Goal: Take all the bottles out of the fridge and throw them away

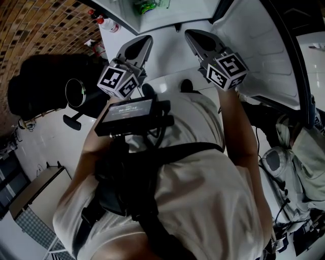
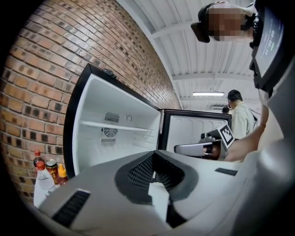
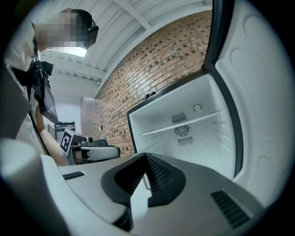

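The white fridge (image 1: 167,20) stands open in front of me, its door (image 1: 264,56) swung to the right. Something green (image 1: 147,6) lies on a shelf inside; I cannot tell what it is. The upper compartment (image 2: 120,133) (image 3: 184,133) has one bare shelf and a vent, with no bottle showing. A clear red-capped bottle (image 1: 109,25) (image 2: 44,177) stands with a can (image 2: 51,167) and an orange bottle (image 2: 61,174) outside, left of the fridge. My left gripper (image 1: 144,40) (image 2: 154,156) and right gripper (image 1: 190,34) (image 3: 145,159) point at the fridge side by side, both shut and holding nothing.
A brick wall (image 2: 37,69) runs along the left behind the fridge. A black office chair (image 1: 45,86) stands at the left on the white floor, a low cabinet (image 1: 35,188) nearer me. A person in a light shirt (image 2: 242,117) stands in the background.
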A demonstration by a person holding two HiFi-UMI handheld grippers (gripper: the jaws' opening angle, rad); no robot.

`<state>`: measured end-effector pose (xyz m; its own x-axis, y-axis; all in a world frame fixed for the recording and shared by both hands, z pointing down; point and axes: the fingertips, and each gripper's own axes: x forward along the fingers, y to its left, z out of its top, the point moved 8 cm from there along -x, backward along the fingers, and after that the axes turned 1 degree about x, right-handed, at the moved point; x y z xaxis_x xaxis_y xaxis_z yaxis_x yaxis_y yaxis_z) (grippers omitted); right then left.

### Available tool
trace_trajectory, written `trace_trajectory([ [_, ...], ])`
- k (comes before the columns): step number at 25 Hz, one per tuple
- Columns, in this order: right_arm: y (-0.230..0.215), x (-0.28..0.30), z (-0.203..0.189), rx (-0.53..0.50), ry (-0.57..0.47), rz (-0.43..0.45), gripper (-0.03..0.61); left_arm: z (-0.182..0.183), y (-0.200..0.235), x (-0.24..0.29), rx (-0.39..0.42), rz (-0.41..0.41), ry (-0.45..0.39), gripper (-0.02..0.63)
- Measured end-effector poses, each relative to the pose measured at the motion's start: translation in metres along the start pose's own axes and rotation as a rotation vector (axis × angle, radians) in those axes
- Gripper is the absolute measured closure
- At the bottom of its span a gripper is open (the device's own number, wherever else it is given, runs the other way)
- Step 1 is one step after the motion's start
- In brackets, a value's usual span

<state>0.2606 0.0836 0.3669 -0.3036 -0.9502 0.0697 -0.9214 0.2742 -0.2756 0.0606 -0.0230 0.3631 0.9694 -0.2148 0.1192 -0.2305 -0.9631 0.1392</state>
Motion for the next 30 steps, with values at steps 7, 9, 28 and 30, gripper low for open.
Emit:
trace_trajectory([
  [7,0.001,0.002,-0.005,0.011,0.002,0.002,0.574,-0.005,0.006,0.002,-0.013,0.018,0.028,0.611],
  [9,0.001,0.001,-0.006,0.012,0.003,0.002,0.574,-0.008,0.005,0.004,-0.008,0.028,0.054,0.611],
  [28,-0.020,-0.001,-0.022,0.104,-0.005,-0.037,0.574,-0.058,0.052,0.090,0.312,0.141,0.512,0.597],
  [30,-0.024,-0.002,-0.023,0.111,-0.007,-0.048,0.574,-0.063,0.058,0.098,0.320,0.143,0.543,0.597],
])
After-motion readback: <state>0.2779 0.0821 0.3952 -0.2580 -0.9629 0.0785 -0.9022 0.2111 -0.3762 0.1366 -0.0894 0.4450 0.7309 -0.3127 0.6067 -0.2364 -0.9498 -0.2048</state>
